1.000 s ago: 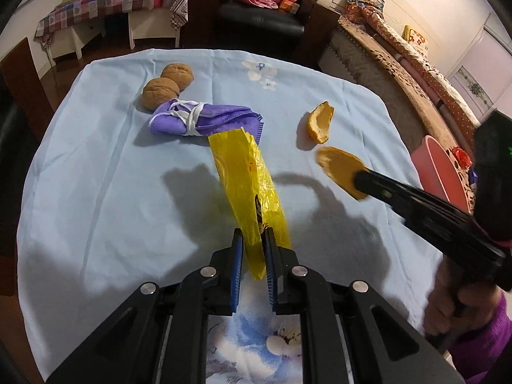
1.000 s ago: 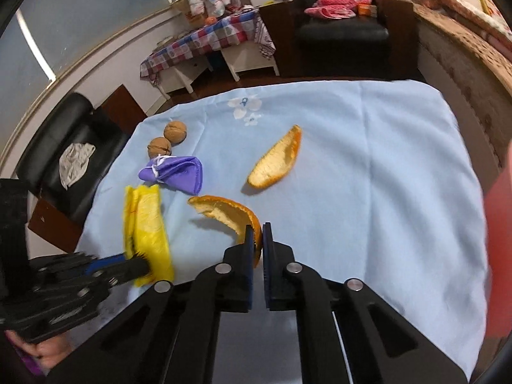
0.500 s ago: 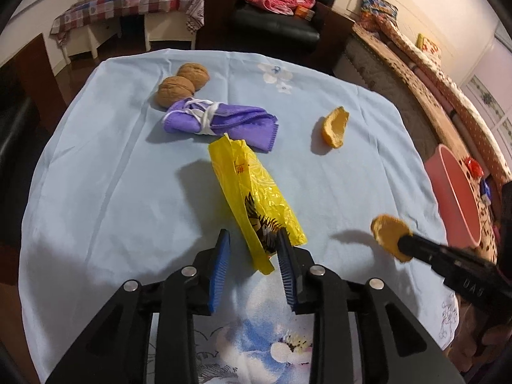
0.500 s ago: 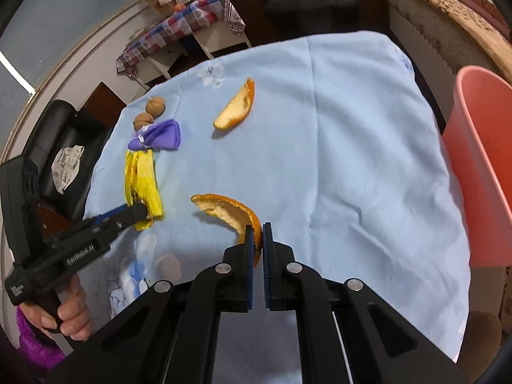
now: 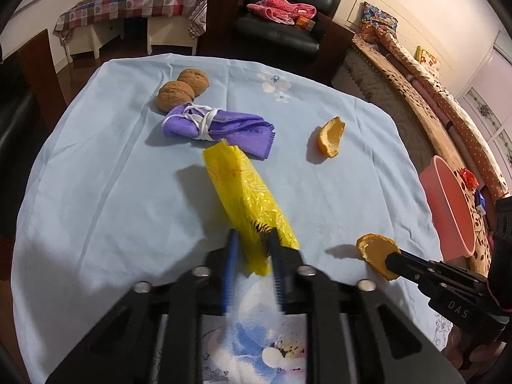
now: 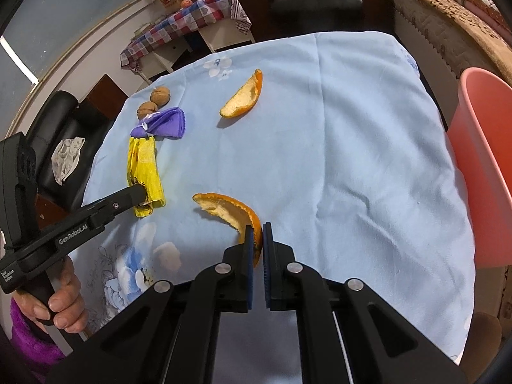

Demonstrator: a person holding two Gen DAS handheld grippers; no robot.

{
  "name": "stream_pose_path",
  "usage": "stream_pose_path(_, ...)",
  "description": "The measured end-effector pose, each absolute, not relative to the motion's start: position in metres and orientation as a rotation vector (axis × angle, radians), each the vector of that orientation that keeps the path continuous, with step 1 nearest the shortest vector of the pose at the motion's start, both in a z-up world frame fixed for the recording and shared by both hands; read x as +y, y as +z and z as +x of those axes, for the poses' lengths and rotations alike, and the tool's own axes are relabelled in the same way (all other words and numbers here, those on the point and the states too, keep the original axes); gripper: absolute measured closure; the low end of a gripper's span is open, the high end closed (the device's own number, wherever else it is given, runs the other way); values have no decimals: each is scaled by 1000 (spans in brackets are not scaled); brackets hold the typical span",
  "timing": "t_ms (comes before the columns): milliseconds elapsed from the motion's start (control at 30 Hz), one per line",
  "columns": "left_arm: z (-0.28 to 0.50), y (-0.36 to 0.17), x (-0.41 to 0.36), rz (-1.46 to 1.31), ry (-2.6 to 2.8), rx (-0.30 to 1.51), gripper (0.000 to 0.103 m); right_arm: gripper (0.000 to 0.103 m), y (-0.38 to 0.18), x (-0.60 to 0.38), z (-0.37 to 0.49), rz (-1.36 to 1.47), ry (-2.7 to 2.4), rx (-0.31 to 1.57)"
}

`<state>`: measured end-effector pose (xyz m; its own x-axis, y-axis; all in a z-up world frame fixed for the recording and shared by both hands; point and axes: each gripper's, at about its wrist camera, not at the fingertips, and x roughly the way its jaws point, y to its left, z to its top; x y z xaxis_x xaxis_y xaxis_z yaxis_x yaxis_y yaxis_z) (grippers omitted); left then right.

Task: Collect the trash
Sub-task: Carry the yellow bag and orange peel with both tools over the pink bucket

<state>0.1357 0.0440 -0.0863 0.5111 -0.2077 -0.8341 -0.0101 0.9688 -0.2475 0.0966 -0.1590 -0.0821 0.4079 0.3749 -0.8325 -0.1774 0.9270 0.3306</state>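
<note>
A yellow plastic wrapper (image 5: 246, 198) lies on the light blue tablecloth (image 5: 96, 192). My left gripper (image 5: 252, 240) is open, its blue-padded fingers on either side of the wrapper's near end; the wrapper also shows in the right wrist view (image 6: 144, 172). My right gripper (image 6: 257, 233) is shut on an orange peel (image 6: 230, 211) and holds it above the cloth; the peel also shows in the left wrist view (image 5: 377, 252). A second orange peel (image 5: 331, 140) lies further back, and also shows in the right wrist view (image 6: 243, 97).
A pink bin (image 6: 486, 166) stands beside the table's right edge, also in the left wrist view (image 5: 448, 208). Two walnuts (image 5: 182, 91) and a folded purple cloth (image 5: 220, 128) lie at the back left. Chairs and a sofa surround the table.
My left gripper opened from shut on the wrapper and now straddles its near end. My right gripper lifted the orange peel and carried it toward the near right.
</note>
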Motion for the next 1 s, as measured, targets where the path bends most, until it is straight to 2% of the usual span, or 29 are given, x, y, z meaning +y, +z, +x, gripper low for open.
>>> stream_pose_path(167, 135, -85, 44, -228, -121, 1015, 95, 97, -83, -160, 96, 201, 352, 1097)
stream_pose_path(567, 127, -65, 40, -231, -148, 957, 95, 98, -75, -161, 86, 156, 377, 1027)
stream_pose_path(1000, 122, -41, 15, -242, -226, 911, 95, 98, -52, -198, 76, 241, 324, 923)
